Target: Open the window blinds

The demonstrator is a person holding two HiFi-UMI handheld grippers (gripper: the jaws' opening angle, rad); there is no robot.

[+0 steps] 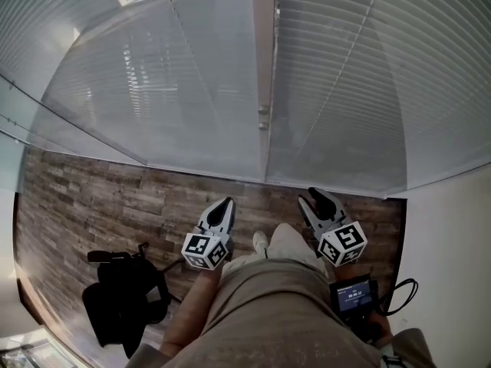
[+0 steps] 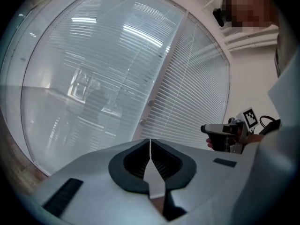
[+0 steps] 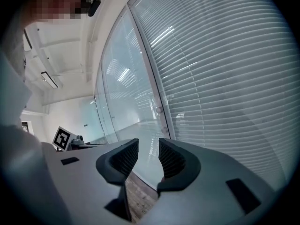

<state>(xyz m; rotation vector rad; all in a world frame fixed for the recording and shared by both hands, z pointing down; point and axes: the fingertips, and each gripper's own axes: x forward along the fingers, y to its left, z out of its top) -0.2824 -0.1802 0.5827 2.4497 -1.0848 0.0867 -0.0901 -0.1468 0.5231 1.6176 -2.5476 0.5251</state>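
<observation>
Facing: we stand on a wood-plank floor (image 1: 100, 198) before two tall glazed panels. Both are covered by closed, slatted window blinds (image 1: 353, 75), which hang well ahead of both grippers and are untouched.
Divider: a pale upright frame (image 1: 263, 52) runs between the panels, with a small knob (image 1: 263, 116) on it.
Left gripper (image 1: 227, 204): we hold it low in front of the waist, pointing forward at the glass and tipped slightly down. Its pads are pressed together with nothing between them.
Right gripper (image 1: 312, 195): we hold it beside the left one, roughly parallel, with the same slight downward tilt. Its jaws stand a narrow gap apart and are empty.
Floor at left: black gear (image 1: 123, 297) lies apart from our feet.
</observation>
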